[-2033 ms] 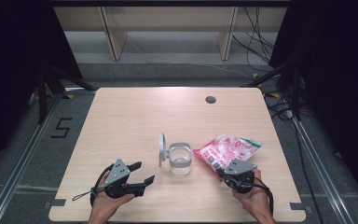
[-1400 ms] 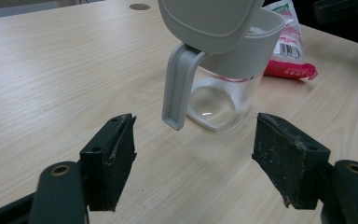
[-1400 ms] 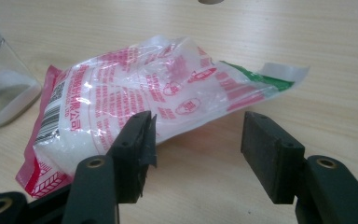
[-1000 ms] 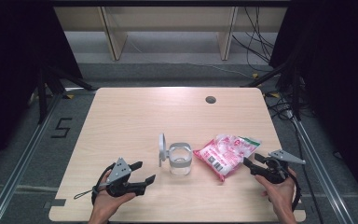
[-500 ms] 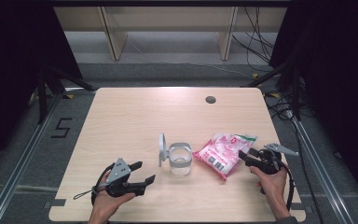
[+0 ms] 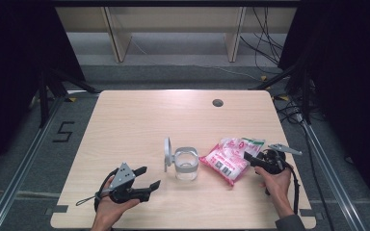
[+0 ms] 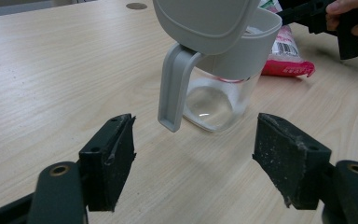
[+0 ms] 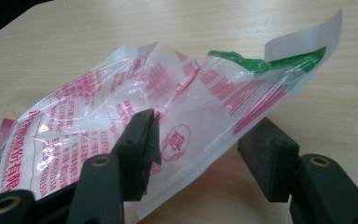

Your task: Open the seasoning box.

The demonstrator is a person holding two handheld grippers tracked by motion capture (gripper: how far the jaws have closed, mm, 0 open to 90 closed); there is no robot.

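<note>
While left gripper (image 6: 142,178) fingers gape, right gripper (image 6: 248,158) level, fingers closing astride the bag (image 6: 227,156).

From here I can read a dark "5" (image 6: 62,132) marked on the floor left of the worktop. The plastic bag (image 8: 135,116) carries red printed Chinese characters, among them "有限" at its lower left corner in the right gripper view, and a round red seal with one character I can't make out for certain. There is a barcode label (image 6: 225,168) on the bag; its digits are too small for me to read.
</note>
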